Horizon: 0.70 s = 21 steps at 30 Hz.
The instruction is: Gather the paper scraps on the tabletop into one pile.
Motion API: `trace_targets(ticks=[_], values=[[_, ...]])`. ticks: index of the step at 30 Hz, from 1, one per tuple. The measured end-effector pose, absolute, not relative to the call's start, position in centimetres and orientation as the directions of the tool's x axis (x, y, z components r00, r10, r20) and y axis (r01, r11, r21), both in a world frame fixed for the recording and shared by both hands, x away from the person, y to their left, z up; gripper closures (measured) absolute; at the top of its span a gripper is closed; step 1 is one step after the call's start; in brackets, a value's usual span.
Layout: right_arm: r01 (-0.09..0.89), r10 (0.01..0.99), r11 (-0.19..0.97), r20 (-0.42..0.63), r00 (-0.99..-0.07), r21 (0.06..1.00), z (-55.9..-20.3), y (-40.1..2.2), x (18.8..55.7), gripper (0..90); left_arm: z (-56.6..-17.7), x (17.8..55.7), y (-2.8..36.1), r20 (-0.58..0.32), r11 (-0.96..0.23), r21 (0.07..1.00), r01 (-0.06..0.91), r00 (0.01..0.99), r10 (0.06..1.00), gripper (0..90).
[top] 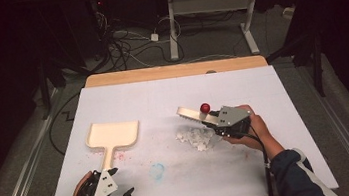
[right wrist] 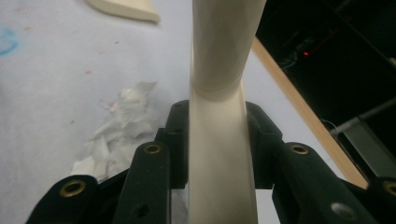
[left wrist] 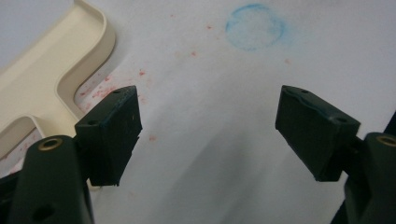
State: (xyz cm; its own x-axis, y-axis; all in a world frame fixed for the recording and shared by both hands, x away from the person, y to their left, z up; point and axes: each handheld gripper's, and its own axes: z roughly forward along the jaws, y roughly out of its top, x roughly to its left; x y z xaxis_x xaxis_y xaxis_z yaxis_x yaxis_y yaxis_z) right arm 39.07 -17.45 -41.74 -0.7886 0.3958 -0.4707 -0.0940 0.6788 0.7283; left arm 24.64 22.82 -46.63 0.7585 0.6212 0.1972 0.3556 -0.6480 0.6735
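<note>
While the right claw (top: 214,120) stays out of the pile and clamps its jaws on the cream brush (top: 196,115) by the handle, the bristle head hangs just over the far edge of the white paper scraps (top: 196,138), angled, I judge, to sweep them leftward. Well apart on the tabletop (top: 263,97) lies the cream dustpan (top: 111,136), mouth away from us. Near its handle the left claw (left wrist: 205,126) waits, jaws wide apart and empty.
</note>
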Motion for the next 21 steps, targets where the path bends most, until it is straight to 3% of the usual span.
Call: trace_targets(ticks=[8, 14, 21], values=[[0.080, 0.562, 0.591, -0.340, -0.754, 0.802, -39.7, -17.8, 39.0, 67.5, -46.6, 24.6, 22.8, 0.203, -0.653, 0.671, 0.351, 0.760, 0.617, 21.7], [0.253, 0.656, 0.383, -0.069, -0.752, 0.888, -37.8, -17.5, 37.9, 67.6, -46.5, 24.5, 22.9, 0.205, -0.649, 0.677, 0.346, 0.759, 0.618, 21.7], [0.419, 0.658, 0.277, 0.147, -0.739, 0.865, -39.0, -14.3, 36.0, 67.6, -46.4, 24.4, 22.9, 0.205, -0.649, 0.679, 0.343, 0.759, 0.617, 21.7]])
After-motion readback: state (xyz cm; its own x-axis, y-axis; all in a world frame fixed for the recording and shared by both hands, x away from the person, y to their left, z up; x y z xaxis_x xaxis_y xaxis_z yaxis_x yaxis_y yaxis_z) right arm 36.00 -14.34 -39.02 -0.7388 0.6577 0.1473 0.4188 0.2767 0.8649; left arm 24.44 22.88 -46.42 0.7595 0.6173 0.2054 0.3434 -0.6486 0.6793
